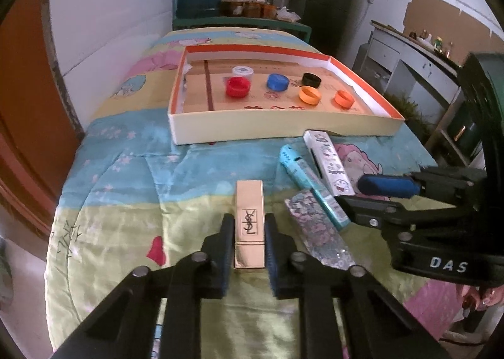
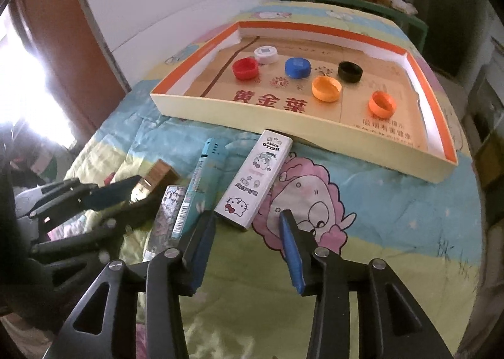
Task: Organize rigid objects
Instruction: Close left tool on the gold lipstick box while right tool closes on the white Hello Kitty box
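Cartoon bedspread [image 1: 126,170], left gripper [image 1: 249,233] clamping gold lipstick [image 1: 249,220], right gripper [image 2: 249,233] empty, parted.

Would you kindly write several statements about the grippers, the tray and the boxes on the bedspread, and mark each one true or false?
1. The left gripper is shut on the gold lipstick case. True.
2. The right gripper grips the Hello Kitty box. False: its jaws stand open, with the box's near end just ahead of them.
3. The tray holds six bottle caps. True.
4. Both orange caps lie outside the tray. False: both lie inside it.
5. The blue cap lies inside the tray. True.
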